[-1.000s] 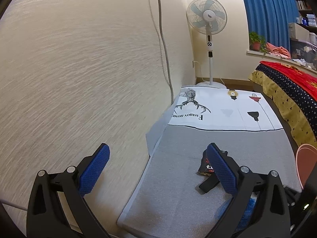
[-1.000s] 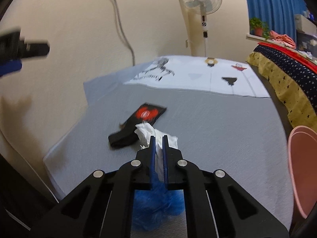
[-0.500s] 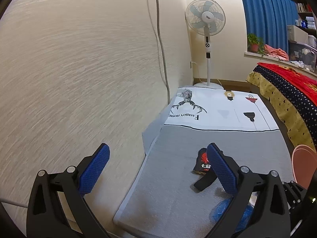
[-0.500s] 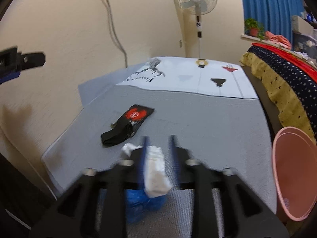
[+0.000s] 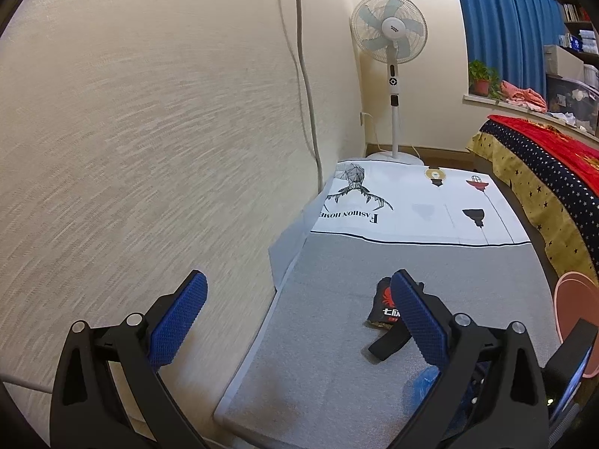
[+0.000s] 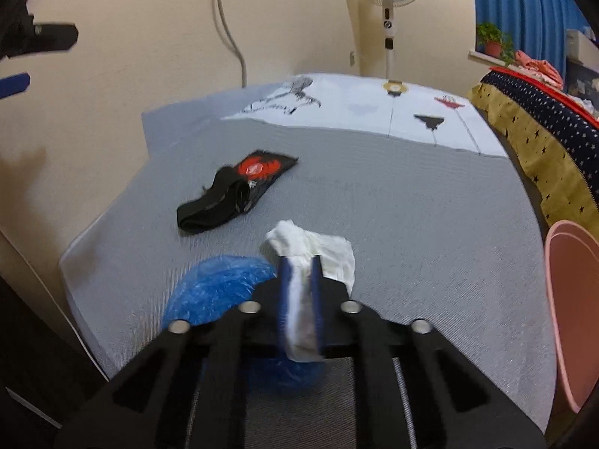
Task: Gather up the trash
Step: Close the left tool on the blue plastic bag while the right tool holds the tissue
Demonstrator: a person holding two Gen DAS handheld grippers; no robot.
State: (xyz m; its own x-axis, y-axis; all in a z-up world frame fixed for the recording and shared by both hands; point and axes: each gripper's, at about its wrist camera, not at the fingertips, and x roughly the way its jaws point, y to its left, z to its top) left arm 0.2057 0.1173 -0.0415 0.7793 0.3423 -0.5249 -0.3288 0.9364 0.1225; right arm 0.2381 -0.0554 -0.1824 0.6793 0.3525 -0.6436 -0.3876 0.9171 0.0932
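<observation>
My right gripper (image 6: 300,265) is shut on a crumpled white tissue (image 6: 318,249) and holds it above the grey mat (image 6: 393,202). A crumpled blue plastic wrapper (image 6: 213,292) lies on the mat just under and left of it. A black wrapper with a red logo (image 6: 239,187) lies farther on the mat; it also shows in the left wrist view (image 5: 385,303). A pink bin (image 6: 572,299) stands at the right edge. My left gripper (image 5: 295,295) is open and empty, held high beside the cream wall.
A standing fan (image 5: 391,48) is in the far corner. A bed with a starred cover (image 5: 543,187) runs along the right. A white printed mat (image 5: 411,205) lies beyond the grey one. A cable (image 5: 307,75) hangs down the wall.
My right gripper has lifted the tissue off the mat and drawn back, exposing the blue wrapper below. The left gripper has risen slightly and stays open.
</observation>
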